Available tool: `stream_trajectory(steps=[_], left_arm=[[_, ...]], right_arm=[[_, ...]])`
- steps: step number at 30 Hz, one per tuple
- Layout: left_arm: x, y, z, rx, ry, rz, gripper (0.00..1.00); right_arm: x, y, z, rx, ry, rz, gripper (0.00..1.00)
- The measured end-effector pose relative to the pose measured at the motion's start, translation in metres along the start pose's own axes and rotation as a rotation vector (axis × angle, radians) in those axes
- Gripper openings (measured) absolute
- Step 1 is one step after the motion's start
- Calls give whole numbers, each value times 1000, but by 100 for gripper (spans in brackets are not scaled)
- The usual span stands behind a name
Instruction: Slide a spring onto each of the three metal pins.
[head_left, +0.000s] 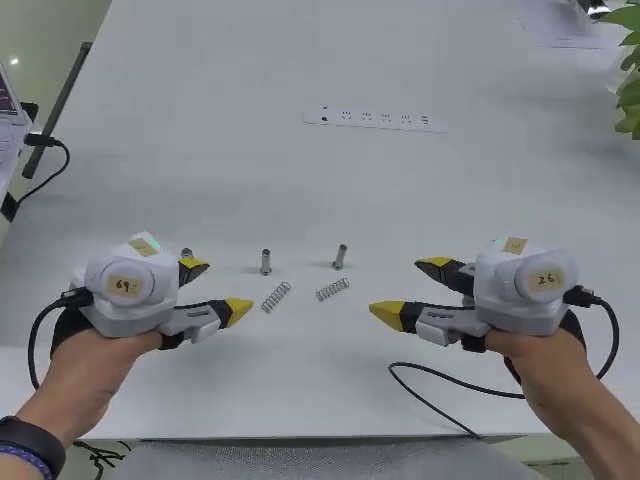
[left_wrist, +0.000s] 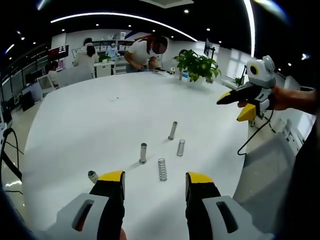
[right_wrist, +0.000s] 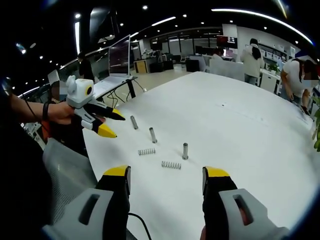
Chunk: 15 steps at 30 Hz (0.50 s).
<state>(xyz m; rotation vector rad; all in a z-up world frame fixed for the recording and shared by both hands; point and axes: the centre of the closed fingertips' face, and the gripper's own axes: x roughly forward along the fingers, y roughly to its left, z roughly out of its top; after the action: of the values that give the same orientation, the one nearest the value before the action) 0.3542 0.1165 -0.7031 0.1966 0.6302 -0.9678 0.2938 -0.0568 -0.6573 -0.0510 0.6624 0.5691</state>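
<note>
Three short metal pins stand upright in a row on the white table (head_left: 300, 180): one (head_left: 186, 253) beside my left gripper's far fingertip, one (head_left: 266, 262) in the middle, one (head_left: 340, 257) to the right. The leftmost pin (right_wrist: 134, 122) looks ribbed, as if a spring sits on it. Two loose springs (head_left: 276, 297) (head_left: 333, 290) lie flat just in front of the other two pins. My left gripper (head_left: 215, 288) is open and holds nothing, left of the springs. The right gripper (head_left: 408, 288) is open too, right of them. Spring (left_wrist: 162, 169) lies just ahead of my left jaws.
A white power strip (head_left: 375, 118) lies farther back on the table. A black cable (head_left: 430, 385) trails over the front edge near my right hand. A potted plant (head_left: 630, 90) is at the far right. People stand by desks beyond the table.
</note>
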Motion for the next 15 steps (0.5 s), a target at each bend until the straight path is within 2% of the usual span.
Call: stream_trajectory(steps=[8,15], left_arm=[[32,-9,-14,19,55,-46,41],[55,-13,-26,23,97,-62,40]], right_arm=[[-2,2,-2,2,7,4,56],[-2,6,-6,5,18,9,56]])
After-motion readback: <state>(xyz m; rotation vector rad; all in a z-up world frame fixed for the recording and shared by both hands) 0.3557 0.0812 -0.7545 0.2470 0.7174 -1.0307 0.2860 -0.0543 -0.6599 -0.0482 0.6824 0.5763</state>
